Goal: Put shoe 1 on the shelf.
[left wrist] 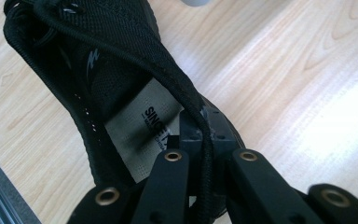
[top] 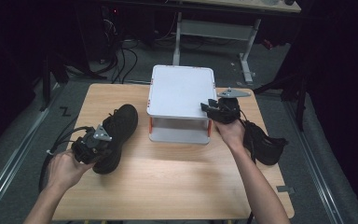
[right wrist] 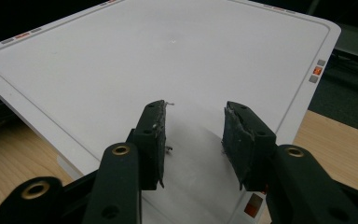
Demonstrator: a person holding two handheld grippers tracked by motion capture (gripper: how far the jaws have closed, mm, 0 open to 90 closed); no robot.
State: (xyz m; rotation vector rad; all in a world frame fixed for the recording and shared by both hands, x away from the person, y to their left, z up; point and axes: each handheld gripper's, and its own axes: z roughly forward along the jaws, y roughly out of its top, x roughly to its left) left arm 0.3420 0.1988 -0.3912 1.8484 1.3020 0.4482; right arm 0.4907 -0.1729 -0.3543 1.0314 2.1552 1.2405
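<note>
Gripping black shoe (left wrist: 121,93) collar: left gripper (left wrist: 200,140) fingers; insole print "SINCE"; right gripper (right wrist: 193,140) fingers apart, empty.

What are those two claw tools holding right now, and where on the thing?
The left gripper is clamped on the black shoe, pinching its collar rim near the heel. The right gripper holds nothing; its jaws stand open over the white shelf.
</note>
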